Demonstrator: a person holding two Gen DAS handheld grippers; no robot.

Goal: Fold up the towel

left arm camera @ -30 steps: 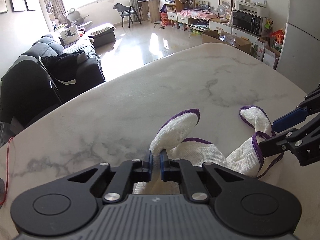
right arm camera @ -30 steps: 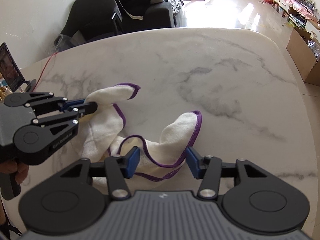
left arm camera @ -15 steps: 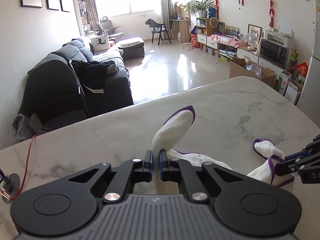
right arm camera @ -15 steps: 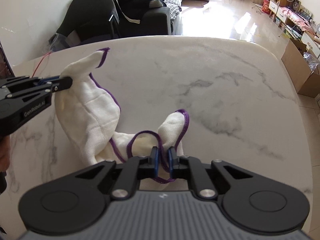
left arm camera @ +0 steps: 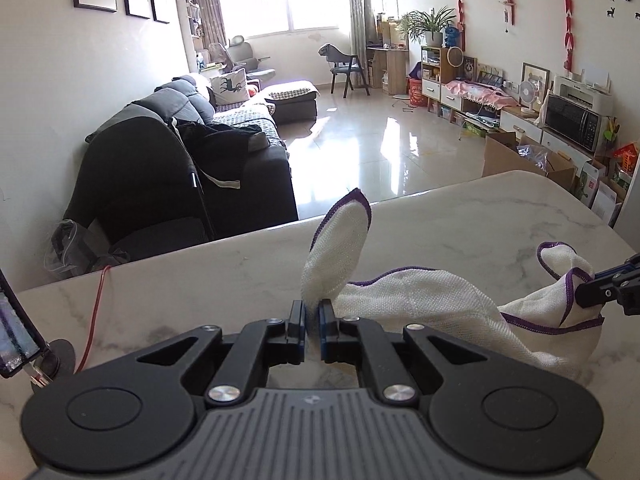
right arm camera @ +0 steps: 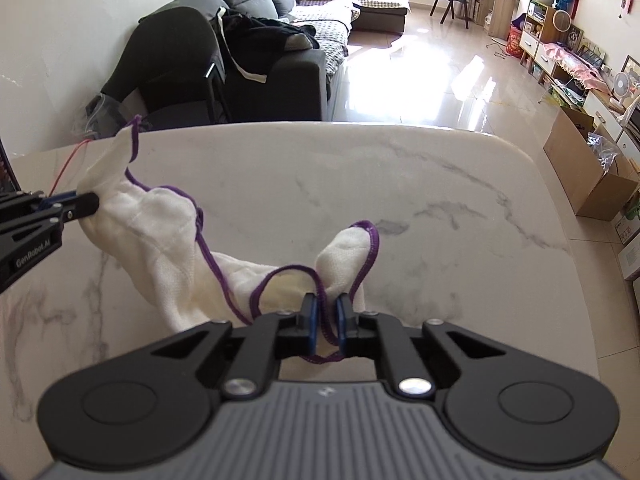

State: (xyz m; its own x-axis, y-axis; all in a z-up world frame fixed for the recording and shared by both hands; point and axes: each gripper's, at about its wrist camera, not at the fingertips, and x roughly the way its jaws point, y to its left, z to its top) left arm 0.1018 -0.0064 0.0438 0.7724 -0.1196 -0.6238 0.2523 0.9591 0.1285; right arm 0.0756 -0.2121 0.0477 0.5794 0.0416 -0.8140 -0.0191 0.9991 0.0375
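Note:
A white towel [left arm camera: 420, 300] with purple trim hangs between both grippers above a white marble table [left arm camera: 200, 276]. My left gripper [left arm camera: 313, 322] is shut on one corner, which sticks up past the fingers. My right gripper [right arm camera: 329, 320] is shut on another corner of the towel [right arm camera: 168, 236], its tip standing up. In the left wrist view the right gripper [left arm camera: 588, 294] shows at the right edge. In the right wrist view the left gripper [right arm camera: 86, 204] shows at the left edge. The towel sags crumpled between them and is partly lifted off the marble table [right arm camera: 400, 200].
A red cable [left arm camera: 94, 320] and a small device [left arm camera: 16, 332] lie at the table's left end. A dark sofa [left arm camera: 180, 168] with clothes stands beyond the far table edge. A cardboard box [right arm camera: 588, 172] sits on the floor to the right.
My right gripper closed on a towel corner. Both grippers have risen and moved apart, lifting and stretching the towel off the table.

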